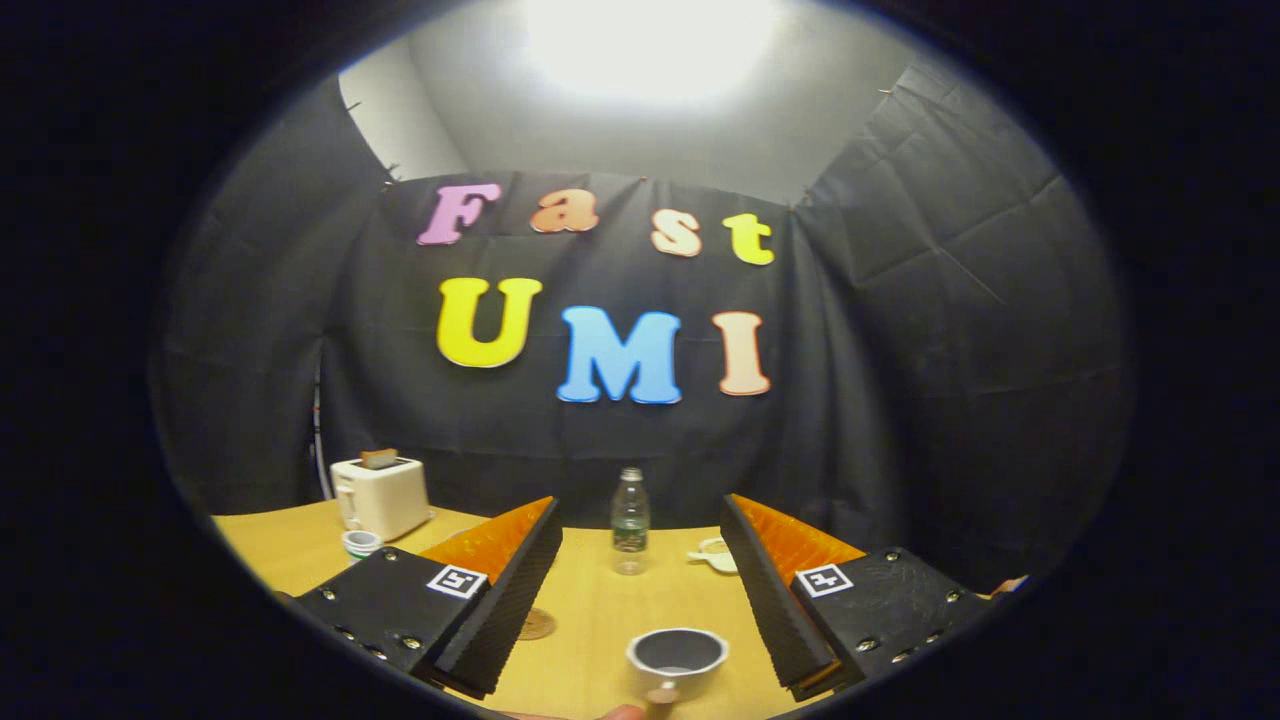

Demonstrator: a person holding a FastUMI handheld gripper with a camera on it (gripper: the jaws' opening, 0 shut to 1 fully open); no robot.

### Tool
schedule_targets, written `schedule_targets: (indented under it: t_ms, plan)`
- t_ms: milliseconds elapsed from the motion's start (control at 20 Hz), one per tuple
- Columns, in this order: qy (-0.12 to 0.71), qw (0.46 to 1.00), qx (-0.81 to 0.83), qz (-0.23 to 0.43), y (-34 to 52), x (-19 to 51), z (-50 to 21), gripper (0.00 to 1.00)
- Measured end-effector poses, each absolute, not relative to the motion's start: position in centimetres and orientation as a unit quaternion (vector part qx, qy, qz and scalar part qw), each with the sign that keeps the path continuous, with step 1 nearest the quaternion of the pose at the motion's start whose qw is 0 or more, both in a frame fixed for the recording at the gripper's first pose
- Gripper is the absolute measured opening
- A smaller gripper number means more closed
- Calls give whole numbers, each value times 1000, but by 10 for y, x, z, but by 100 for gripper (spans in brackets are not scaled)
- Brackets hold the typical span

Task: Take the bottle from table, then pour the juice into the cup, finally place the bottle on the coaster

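The gripper [640, 590] is held with its fingers spread wide, nothing clasped. Between them, nearest, a cup [677, 662] is seen on the table [590, 620]; a coaster [537, 624] lies beside the left finger. Beyond the fingertips, the bottle [630, 521] stands upright, untouched.

The gripper [640, 590] is held level and is pointed forward. Its two fingers [500, 600] are spread wide apart, and nothing is clamped between them.
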State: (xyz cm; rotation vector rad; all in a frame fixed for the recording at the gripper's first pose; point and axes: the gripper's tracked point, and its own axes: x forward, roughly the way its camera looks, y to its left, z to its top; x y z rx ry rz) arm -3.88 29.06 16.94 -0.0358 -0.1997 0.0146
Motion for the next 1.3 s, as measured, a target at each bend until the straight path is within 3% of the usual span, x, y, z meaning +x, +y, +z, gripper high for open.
schedule_targets:
  t_ms: [250,500,1200,1250,1300]
  plan:
    - [-84,992,-10,96,395,-58,148,97]
    - [-56,990,22,129,444,-43,107,97]
    - [30,993,24,113,460,31,16,97]
    - [27,993,21,114,462,29,19,83]
    - [24,994,19,109,461,32,19,76]
